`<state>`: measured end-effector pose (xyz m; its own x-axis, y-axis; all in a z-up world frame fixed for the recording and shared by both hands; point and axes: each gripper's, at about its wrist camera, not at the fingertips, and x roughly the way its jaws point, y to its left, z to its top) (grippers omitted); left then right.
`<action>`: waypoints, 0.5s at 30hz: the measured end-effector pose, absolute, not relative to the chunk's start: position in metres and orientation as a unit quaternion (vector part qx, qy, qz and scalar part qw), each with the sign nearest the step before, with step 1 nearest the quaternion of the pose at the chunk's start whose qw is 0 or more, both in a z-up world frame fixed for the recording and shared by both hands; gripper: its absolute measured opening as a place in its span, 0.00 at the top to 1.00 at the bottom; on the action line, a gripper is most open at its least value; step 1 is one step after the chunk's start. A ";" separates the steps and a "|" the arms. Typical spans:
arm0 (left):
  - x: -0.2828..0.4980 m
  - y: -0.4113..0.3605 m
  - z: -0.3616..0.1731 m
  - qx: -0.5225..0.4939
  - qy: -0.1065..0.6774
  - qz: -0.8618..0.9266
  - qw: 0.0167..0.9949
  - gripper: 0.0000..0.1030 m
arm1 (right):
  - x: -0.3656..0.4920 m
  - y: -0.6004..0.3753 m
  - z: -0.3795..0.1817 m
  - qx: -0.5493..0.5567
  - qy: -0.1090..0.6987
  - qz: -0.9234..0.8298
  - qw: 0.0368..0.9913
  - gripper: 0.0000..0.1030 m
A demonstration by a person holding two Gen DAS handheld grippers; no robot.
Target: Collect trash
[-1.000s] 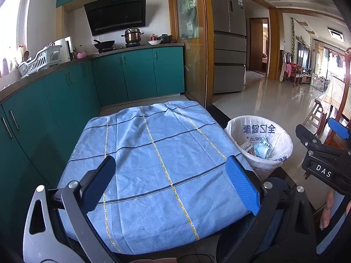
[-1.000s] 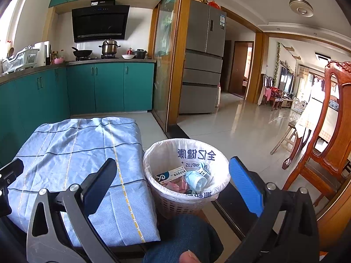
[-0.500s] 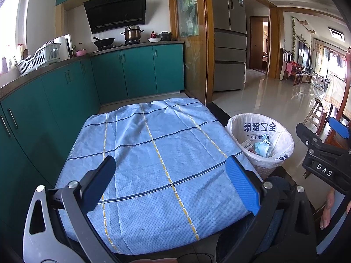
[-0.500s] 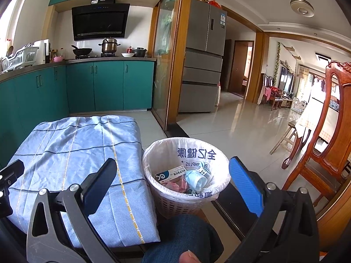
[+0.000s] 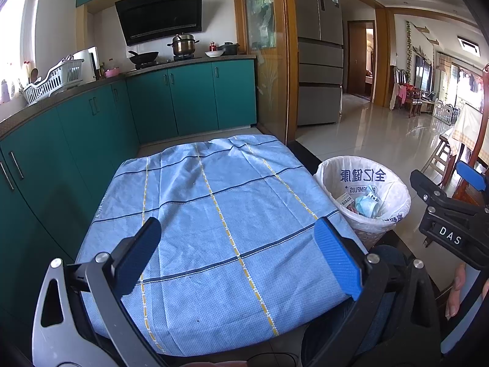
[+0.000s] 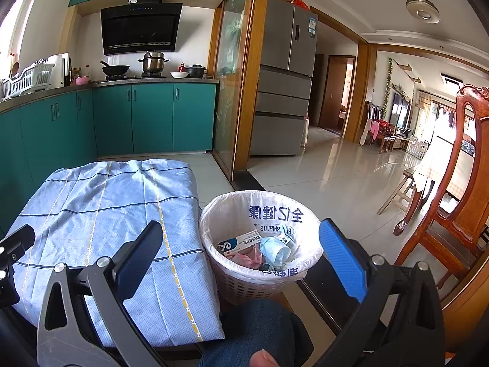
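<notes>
White bin liner (image 6: 275, 214) reads "PLUS" | right tongs (image 6: 238, 260) "DAS" (both tongs (image 5: 238, 260) wide, empty)

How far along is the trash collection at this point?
Looks finished: a box, a blue mask and wrappers lie in the lined bin, and the blue tablecloth shows no litter. Left tongs and right tongs are open and empty. Nothing visible remains.

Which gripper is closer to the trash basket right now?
Right. The right gripper hangs open just on the near side of the trash basket, which shows between its fingers. The left gripper, also open, hangs over the blue tablecloth, with the basket off to its right.
</notes>
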<state>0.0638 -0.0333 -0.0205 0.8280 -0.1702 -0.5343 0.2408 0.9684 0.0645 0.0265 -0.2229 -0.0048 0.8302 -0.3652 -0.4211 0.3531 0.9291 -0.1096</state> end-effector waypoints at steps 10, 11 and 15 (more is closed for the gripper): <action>0.066 -0.034 -0.023 0.068 0.275 -0.107 0.953 0.03 | 0.027 -0.223 -0.005 -0.014 0.224 -0.188 0.956 0.03; 0.067 -0.034 -0.024 0.068 0.275 -0.107 0.953 0.03 | 0.027 -0.223 -0.005 -0.014 0.224 -0.188 0.956 0.03; 0.068 -0.035 -0.025 0.066 0.275 -0.104 0.954 0.03 | 0.028 -0.223 -0.006 -0.012 0.225 -0.188 0.956 0.03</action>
<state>0.0684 -0.0353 -0.0245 0.8272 -0.1621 -0.5380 0.2349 0.9696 0.0691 0.0280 -0.2225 -0.0060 0.8278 -0.3646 -0.4264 0.3535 0.9291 -0.1084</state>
